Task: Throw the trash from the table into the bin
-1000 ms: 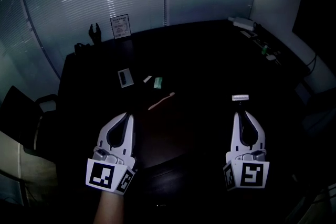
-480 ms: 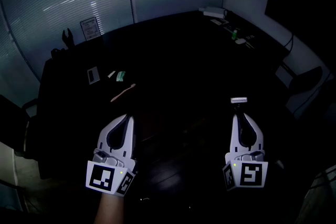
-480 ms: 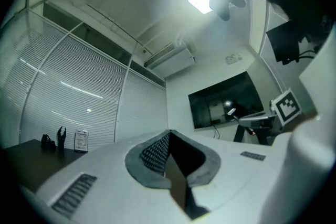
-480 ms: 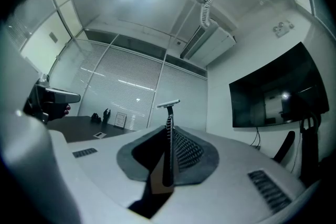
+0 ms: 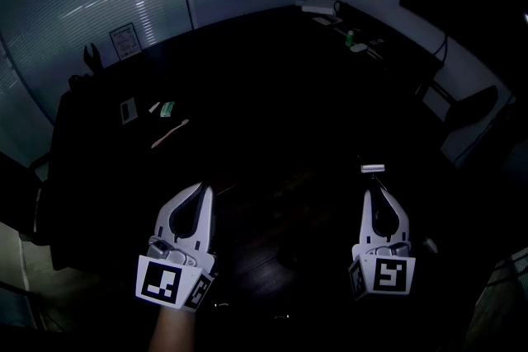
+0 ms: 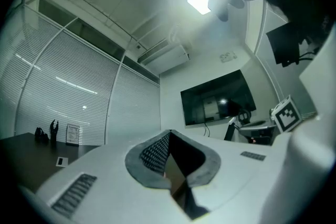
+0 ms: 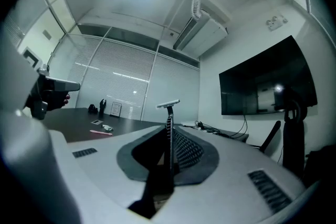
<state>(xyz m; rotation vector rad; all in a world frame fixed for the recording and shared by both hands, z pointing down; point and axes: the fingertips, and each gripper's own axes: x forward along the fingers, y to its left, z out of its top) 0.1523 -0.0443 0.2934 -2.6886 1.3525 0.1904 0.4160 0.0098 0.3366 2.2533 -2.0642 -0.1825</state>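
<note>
Slim razor (T-shaped head), clamped in right gripper

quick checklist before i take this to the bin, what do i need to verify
1. Razor gripped by the right gripper: ok, the handle is pinched between shut jaws, with the head past the tips.
2. Left gripper free: ok, jaws together, nothing between them.
3. Bin located: cannot tell, no view shows one.
4. Table cleared: not ok, a pink stick, green packet and white scrap lie near its far left end.
5. Razor upright: ok, head on top.
</note>
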